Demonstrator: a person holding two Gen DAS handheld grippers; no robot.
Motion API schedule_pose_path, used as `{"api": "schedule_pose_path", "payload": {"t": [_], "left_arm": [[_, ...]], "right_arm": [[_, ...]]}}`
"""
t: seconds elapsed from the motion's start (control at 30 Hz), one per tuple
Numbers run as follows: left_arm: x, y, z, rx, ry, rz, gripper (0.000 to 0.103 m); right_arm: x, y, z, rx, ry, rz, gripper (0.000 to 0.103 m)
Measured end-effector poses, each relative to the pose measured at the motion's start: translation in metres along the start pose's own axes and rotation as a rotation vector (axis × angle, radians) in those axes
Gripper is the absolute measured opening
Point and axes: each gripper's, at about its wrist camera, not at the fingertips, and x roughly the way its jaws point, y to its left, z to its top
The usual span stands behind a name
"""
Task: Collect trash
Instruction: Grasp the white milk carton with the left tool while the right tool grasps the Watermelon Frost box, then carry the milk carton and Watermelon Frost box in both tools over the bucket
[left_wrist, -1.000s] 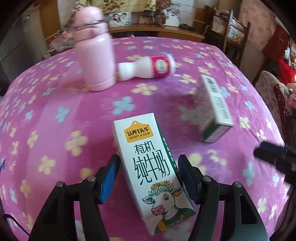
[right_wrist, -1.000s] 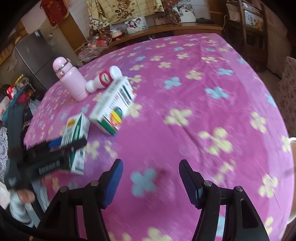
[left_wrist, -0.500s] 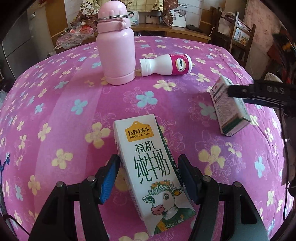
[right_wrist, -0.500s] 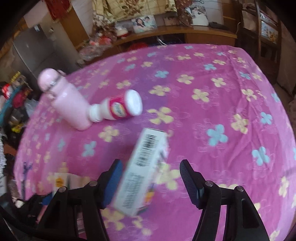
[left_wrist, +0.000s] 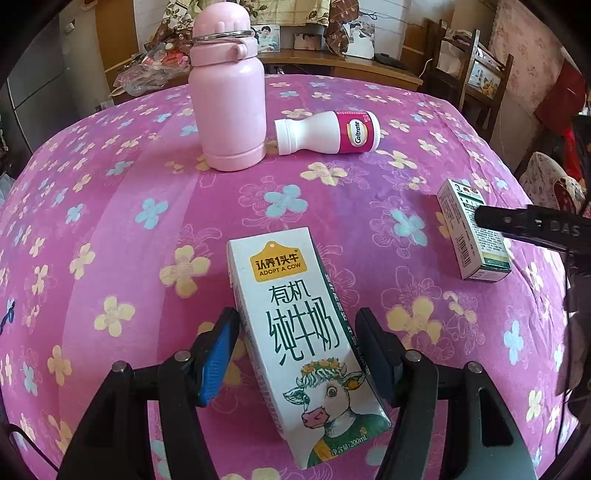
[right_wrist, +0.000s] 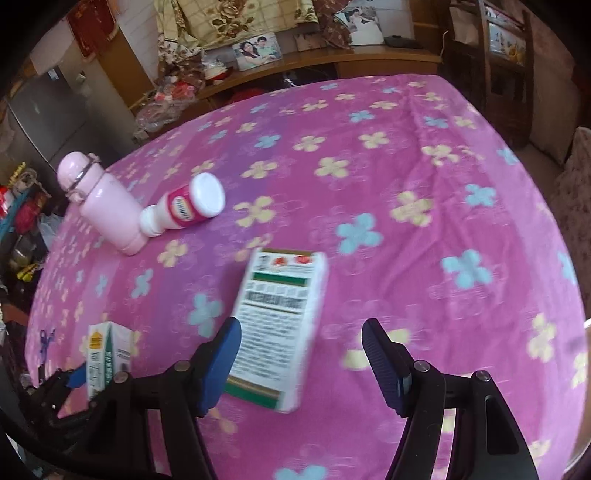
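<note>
Milk carton (left_wrist: 310, 339) lengthwise between parted left gripper (left_wrist: 295, 347) fingers; box (right_wrist: 279, 328) likewise inside spread right gripper (right_wrist: 301, 358), nearer its left finger.

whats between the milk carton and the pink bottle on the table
Nothing: in the left wrist view, only bare flowered tablecloth lies between the milk carton and the upright pink bottle. The white supplement bottle lies off to the right.
</note>
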Motion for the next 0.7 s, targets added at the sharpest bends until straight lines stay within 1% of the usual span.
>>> {"api": "schedule_pose_path", "payload": {"t": [0.07,0.17,0.23,0.27,0.3,0.4,0.47,0.57,0.7], "left_arm": [[0.0,-0.001,-0.001,-0.001,-0.001,0.003,0.067],[-0.001,-0.002,-0.001,0.002,-0.008,0.01,0.067],[-0.002,-0.003,-0.002,0.002,-0.007,0.008,0.066],[-0.003,-0.004,-0.003,0.004,-0.007,0.006,0.066],[-0.004,-0.005,-0.004,0.008,-0.009,0.004,0.066],[-0.01,-0.013,-0.009,0.025,-0.023,0.001,0.066],[-0.015,-0.019,-0.011,0.031,-0.029,-0.012,0.066],[-0.024,-0.035,-0.014,0.051,-0.043,-0.03,0.066],[-0.035,-0.066,-0.017,0.086,-0.056,-0.066,0.066]], "right_arm": [[0.01,0.011,0.0,-0.007,0.008,0.001,0.071],[0.028,0.022,-0.002,-0.025,0.034,-0.027,0.071],[0.028,0.026,-0.006,-0.07,-0.003,-0.062,0.071],[0.027,0.025,-0.009,-0.081,-0.003,-0.071,0.068],[0.024,0.024,-0.012,-0.088,-0.003,-0.066,0.061],[0.009,0.012,-0.024,-0.111,0.0,-0.058,0.061],[-0.008,0.001,-0.033,-0.117,-0.023,-0.059,0.061],[-0.034,-0.02,-0.05,-0.095,-0.037,-0.032,0.061],[-0.064,-0.048,-0.072,-0.053,-0.035,-0.012,0.061]]}}
